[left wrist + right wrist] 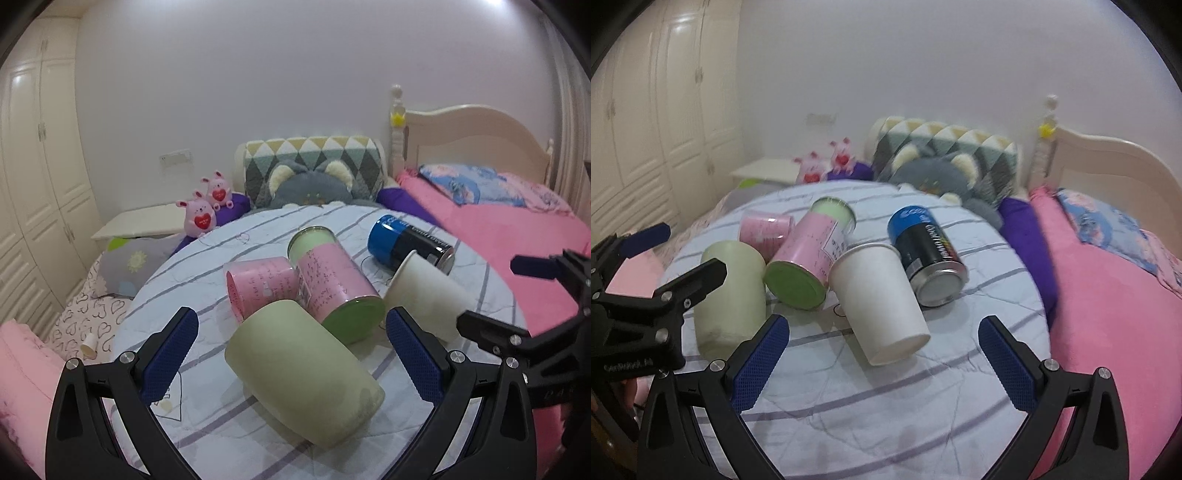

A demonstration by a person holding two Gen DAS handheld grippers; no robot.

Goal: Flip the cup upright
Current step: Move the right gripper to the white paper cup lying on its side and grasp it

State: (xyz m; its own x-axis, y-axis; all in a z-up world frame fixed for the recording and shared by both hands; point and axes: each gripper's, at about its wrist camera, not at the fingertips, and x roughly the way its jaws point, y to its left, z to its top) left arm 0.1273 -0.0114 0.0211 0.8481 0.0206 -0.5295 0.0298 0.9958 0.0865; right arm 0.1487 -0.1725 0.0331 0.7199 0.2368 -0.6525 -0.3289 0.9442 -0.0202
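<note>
The pale green plastic cup [303, 373] is seen lying on its side on the round striped desk [229, 435], framed at twelve o'clock between the spread-apart, empty fingers of the left hand-held gripper [291, 354], its long axis running from ten towards four o'clock. The right hand-held gripper [882, 354], likewise released, is aimed at the white paper cup [879, 302].

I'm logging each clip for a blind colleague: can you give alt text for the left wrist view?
A pale green cup lies on its side on a striped round table, between the fingers of the open left gripper. Behind it lie two pink canisters, a white paper cup and a blue and black can, all tipped over. The right gripper enters from the right.
</note>
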